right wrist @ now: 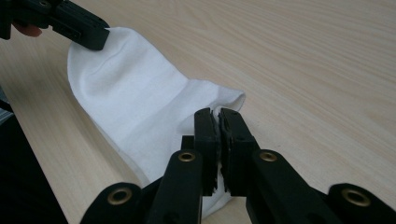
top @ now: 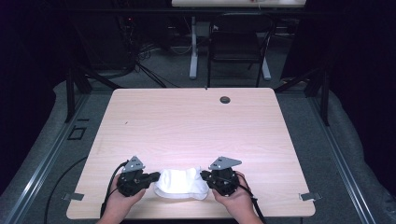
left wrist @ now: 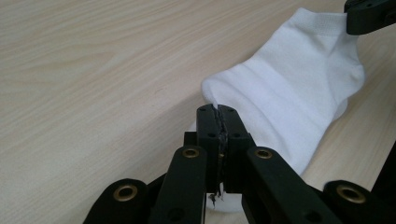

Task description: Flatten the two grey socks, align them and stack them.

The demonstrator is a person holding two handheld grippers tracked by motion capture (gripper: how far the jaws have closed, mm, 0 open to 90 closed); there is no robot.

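A white sock (top: 180,184) lies stretched across the near edge of the table, pinched at both ends. My left gripper (top: 154,177) is shut on the sock's left end; in the left gripper view its jaws (left wrist: 218,112) clamp the white fabric (left wrist: 289,93). My right gripper (top: 204,175) is shut on the sock's right end; in the right gripper view its closed jaws (right wrist: 218,115) hold the sock's edge (right wrist: 135,107). Each gripper view also shows the other gripper's black jaw on the far end of the sock: the right gripper (left wrist: 371,16) and the left gripper (right wrist: 91,32).
The light wooden table (top: 191,126) has a round cable grommet (top: 225,99) near its far edge. A black chair (top: 236,44) and a white desk leg (top: 193,56) stand beyond the table. Metal floor rails run along both sides.
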